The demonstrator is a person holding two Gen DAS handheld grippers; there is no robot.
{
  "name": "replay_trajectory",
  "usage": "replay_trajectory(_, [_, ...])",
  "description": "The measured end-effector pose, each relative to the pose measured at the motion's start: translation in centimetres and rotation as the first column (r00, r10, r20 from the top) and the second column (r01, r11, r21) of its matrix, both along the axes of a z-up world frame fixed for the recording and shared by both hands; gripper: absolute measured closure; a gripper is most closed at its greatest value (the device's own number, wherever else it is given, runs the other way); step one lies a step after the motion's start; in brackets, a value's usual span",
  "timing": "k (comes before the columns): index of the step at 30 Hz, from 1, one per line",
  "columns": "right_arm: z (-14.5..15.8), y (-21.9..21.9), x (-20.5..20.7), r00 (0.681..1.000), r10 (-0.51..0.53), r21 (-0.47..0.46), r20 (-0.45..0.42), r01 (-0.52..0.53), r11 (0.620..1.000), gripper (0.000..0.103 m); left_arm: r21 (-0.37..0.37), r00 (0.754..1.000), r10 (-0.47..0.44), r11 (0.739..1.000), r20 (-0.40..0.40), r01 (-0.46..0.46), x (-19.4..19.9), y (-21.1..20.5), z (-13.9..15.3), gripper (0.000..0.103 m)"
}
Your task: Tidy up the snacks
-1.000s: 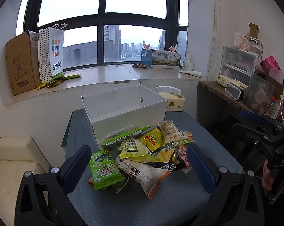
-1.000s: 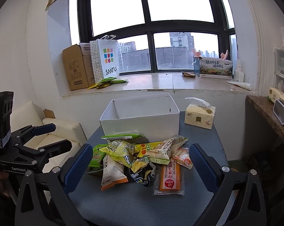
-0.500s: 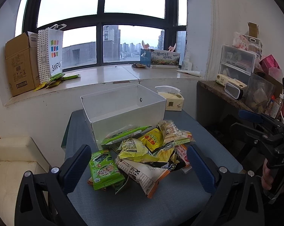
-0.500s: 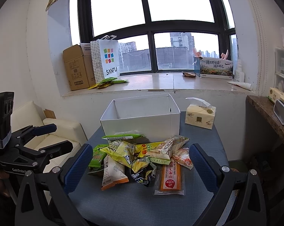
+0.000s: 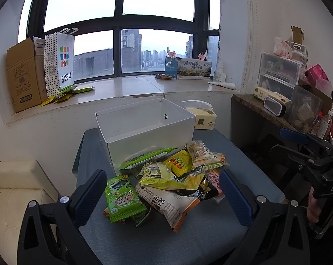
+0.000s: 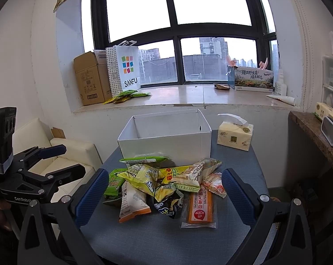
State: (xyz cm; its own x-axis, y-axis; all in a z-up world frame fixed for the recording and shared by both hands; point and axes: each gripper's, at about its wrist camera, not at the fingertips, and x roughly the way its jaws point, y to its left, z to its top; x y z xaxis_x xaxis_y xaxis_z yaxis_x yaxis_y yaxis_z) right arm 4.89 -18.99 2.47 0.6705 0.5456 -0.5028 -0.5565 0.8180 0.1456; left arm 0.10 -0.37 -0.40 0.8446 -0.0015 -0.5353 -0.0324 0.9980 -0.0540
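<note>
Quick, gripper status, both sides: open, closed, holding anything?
Left gripper: open, holding nothing, above the snack pile.
Right gripper: open, holding nothing, also facing the pile.

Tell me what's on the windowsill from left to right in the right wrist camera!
Brown cardboard box → white SANFU bag → green packets → small dark wrapper → long printed box → white bottle → white tube.
</note>
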Motion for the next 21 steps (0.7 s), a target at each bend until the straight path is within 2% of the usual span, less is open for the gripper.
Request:
replay_trajectory(15, [-0.3, 0.2, 0.1, 1.0, 0.003, -0.005, -0.005, -0.003, 1.0, 0.0, -0.011, 1.0, 0.008, 1.0, 0.009, -0.008, 0.0, 0.3, -0.1, 0.0])
replay_trajectory(21, [-2.8, 1.7, 2.5, 0.997, 0.005, -0.058, -0.08, -0.01, 0.998, 0.0, -0.044, 0.999, 0.028, 0.999, 0.03, -0.027, -0.1, 1.1, -0.3, 0.0])
